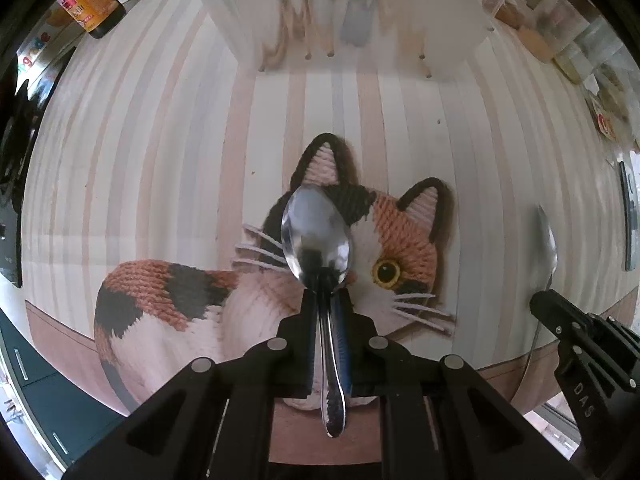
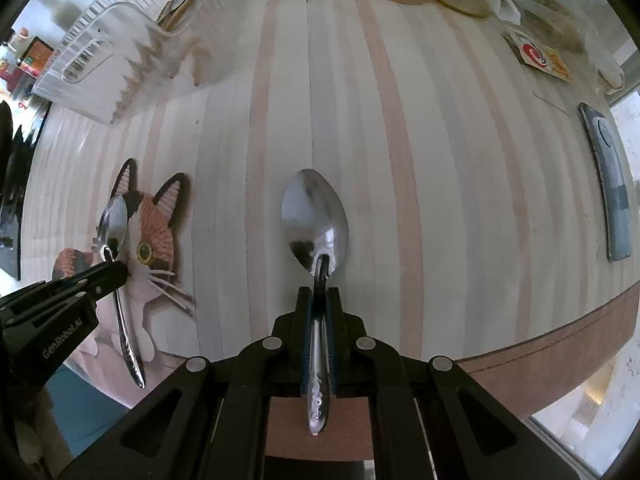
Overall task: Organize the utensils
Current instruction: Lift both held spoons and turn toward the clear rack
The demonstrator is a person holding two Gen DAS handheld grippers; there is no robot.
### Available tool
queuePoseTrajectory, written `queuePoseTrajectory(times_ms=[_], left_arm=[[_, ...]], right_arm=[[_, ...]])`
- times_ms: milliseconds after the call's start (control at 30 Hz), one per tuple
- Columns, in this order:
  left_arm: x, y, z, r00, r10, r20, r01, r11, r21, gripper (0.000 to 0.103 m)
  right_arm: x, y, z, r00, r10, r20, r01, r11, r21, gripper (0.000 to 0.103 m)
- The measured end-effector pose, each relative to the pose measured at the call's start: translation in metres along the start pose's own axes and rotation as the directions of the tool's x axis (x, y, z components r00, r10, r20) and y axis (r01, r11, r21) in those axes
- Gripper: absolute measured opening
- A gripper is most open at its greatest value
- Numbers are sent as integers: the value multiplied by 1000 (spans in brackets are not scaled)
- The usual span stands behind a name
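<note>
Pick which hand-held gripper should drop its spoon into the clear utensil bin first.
Left, probably. The clear bin sits straight ahead of the left hand-held gripper and its spoon; from the right hand-held gripper, holding its own spoon, the bin lies off to the left.

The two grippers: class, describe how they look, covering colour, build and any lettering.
Both are matte black, angular linkage frames with round silver pivot pins. The right gripper has blue ribbed pads inside its fingers. The left gripper carries white lettering "GenRobot.AI" on its side. No cables or sleeves show.
</note>
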State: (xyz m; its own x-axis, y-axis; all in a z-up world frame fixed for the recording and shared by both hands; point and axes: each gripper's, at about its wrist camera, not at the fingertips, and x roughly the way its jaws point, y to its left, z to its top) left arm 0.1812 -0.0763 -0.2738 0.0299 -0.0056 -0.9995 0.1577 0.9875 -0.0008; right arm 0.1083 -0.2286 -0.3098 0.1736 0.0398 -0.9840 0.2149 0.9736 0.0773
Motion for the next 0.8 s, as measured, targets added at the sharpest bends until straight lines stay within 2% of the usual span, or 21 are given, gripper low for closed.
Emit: queuePoseTrajectory(times_ms=[133,333,400,800], left_arm=[[-5,4,2,1000,-4,6,4,1000,19,5],[-10,7,-4,1000,-18,23,17,1000,18,4],[-18,7,-7,999,-17,42,16,1000,27,4],[-79,12,-10,982,-16,186,9,999,42,4]], right_arm=[[9,28,5,1000,-30,9,30,999,-15,7],[10,10,-10,998,29,47,-32,998,62,6],[8,7,-12,998,41,55,-46,996,78,2],[-38,3,-8,984,99,147,-110,991,70,2]])
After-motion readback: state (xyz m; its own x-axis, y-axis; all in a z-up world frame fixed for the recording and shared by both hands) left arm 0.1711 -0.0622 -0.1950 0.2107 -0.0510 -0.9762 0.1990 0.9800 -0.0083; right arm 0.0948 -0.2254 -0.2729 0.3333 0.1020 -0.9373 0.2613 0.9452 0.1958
